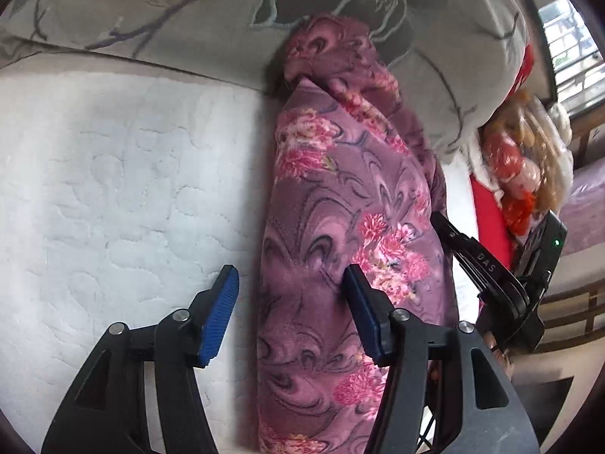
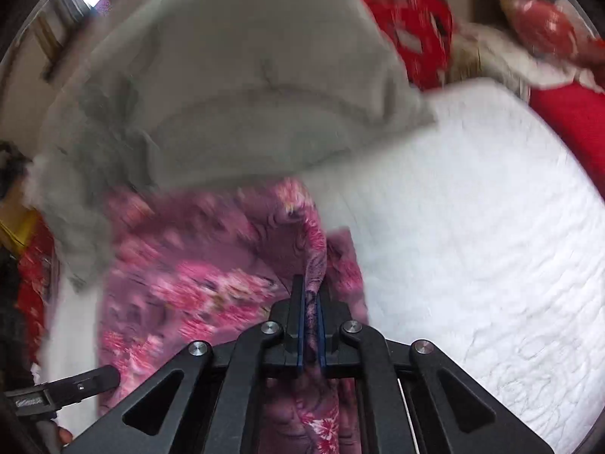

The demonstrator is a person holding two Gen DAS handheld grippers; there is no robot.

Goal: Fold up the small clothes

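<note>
A purple garment with pink flowers (image 1: pixel 340 227) lies in a long folded strip on the white quilted mattress (image 1: pixel 113 189). My left gripper (image 1: pixel 291 302) is open, its blue pads either side of the strip's left edge, not pinching it. My right gripper (image 2: pixel 311 299) is shut on a raised fold of the same garment (image 2: pixel 189 265); the right wrist view is blurred. The right gripper also shows in the left wrist view (image 1: pixel 491 265), at the garment's right edge. The left gripper's finger (image 2: pixel 75 382) shows at lower left in the right wrist view.
A grey floral pillow (image 1: pixel 264 11) lies across the far end of the mattress, touching the garment's far end. A doll with blond hair (image 1: pixel 529 159) and red fabric (image 1: pixel 487 219) lie to the right. A window (image 1: pixel 567 38) is at far right.
</note>
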